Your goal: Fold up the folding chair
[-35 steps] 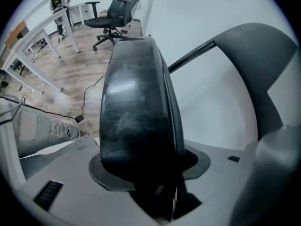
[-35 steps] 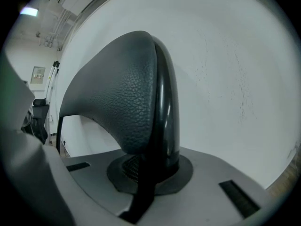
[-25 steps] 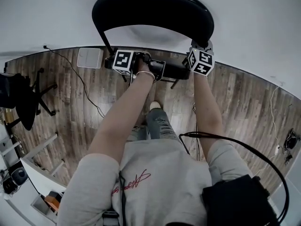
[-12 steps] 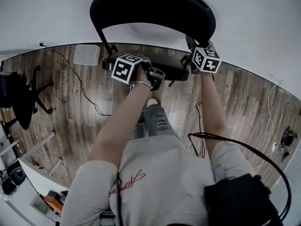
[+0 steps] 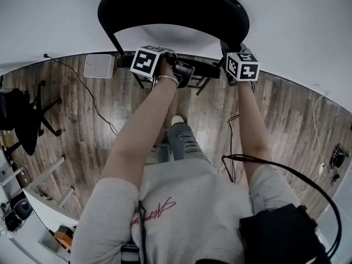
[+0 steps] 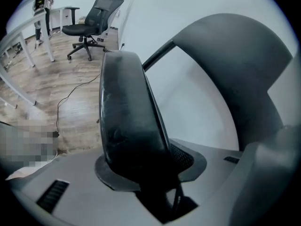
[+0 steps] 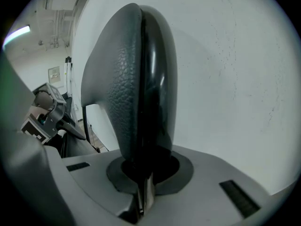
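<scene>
Head view: folding chair (image 5: 173,7) beside wall (image 5: 302,26)

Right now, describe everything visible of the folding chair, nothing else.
The folding chair stands on the wooden floor against a white wall. Its backrest is a wide, curved black pad with a leather-like grain, carried on thin dark tubes. The seat, also black and padded, is tipped up towards the backrest, so the chair is part folded. The left tongs, which have just been closing, grip the seat's edge between them. The right tongs are shut at the backrest's right end.
</scene>
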{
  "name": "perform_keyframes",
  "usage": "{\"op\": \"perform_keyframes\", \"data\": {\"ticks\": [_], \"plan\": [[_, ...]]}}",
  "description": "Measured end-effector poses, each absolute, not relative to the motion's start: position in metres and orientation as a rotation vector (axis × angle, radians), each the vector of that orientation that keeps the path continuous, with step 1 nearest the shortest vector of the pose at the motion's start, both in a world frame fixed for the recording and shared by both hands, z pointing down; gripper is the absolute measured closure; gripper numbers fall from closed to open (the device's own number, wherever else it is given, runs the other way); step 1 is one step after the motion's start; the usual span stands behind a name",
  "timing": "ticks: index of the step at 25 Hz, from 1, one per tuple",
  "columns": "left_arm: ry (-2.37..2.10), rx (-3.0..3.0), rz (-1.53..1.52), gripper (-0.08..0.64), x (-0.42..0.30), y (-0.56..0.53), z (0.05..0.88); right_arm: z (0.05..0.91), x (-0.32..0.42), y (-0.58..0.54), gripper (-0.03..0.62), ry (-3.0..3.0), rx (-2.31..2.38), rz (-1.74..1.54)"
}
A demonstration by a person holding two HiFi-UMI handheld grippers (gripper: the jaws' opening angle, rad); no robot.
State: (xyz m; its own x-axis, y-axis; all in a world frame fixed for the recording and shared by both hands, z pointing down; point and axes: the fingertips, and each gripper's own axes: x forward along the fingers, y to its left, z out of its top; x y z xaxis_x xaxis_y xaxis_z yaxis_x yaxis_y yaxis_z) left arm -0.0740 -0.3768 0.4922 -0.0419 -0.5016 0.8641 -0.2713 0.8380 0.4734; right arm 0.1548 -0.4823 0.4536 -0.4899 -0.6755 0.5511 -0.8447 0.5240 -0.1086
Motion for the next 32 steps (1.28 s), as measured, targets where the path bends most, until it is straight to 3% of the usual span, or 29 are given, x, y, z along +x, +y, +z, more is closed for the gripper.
{"op": "perform_keyframes", "data": {"ticks": [22, 23, 25, 32], "plan": [[-1.713, 0.655, -0.036, 0.349, -0.084, -0.454, 0.503, 0.445, 0.163, -0.504, 0.57, -2.295, 1.457, 0.551], [-1.72, 0.679, -0.029, 0.336, -0.087, -0.455, 0.505, 0.446, 0.166, -0.504, 0.546, -2.283, 1.495, 0.549], [-1.704, 0.748, -0.018, 0.306, -0.089, -0.459, 0.506, 0.449, 0.17, -0.503, 0.39, -2.255, 1.552, 0.547], [-1.528, 1.109, 0.068, 0.178, -0.069, -0.462, 0.481, 0.453, 0.185, -0.485, 0.364, -2.213, 1.668, 0.603]]}}
